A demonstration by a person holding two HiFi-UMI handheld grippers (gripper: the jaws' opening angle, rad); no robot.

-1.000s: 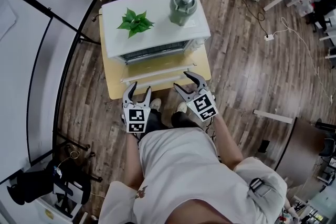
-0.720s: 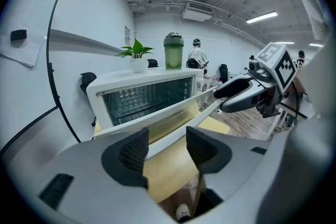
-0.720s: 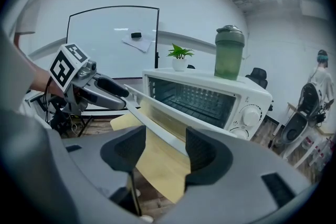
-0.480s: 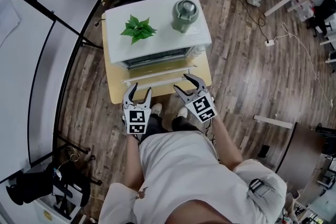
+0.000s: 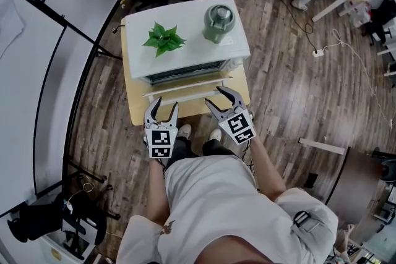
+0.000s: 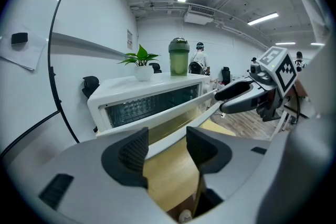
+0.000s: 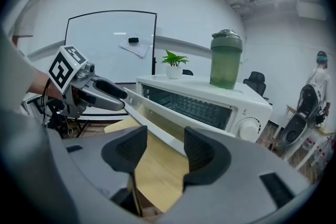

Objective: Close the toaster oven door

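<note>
The toaster oven door [image 5: 185,85] hangs half-raised before the toaster oven [image 5: 185,34], both grippers at its front edge — left gripper [image 5: 166,103] parted and empty, right gripper [image 5: 212,96] with jaws just narrowed on nothing — so, unpinched, it may slip and drop open.

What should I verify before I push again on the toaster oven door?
1. Door shut: not ok. The toaster oven door hangs partly open.
2. Left gripper free: ok. Its jaws are apart with nothing gripped, and its tips are at the door's front edge.
3. Right gripper free: ok. Its jaws have just been closing but are apart, with nothing between the pads.
4. Tips touching the door: cannot tell.
5. Door's path clear: ok. Only the rack shows inside, and nothing sticks out.
6. Load on the toaster oven steady: ok. The plant and green bottle stand upright.
</note>
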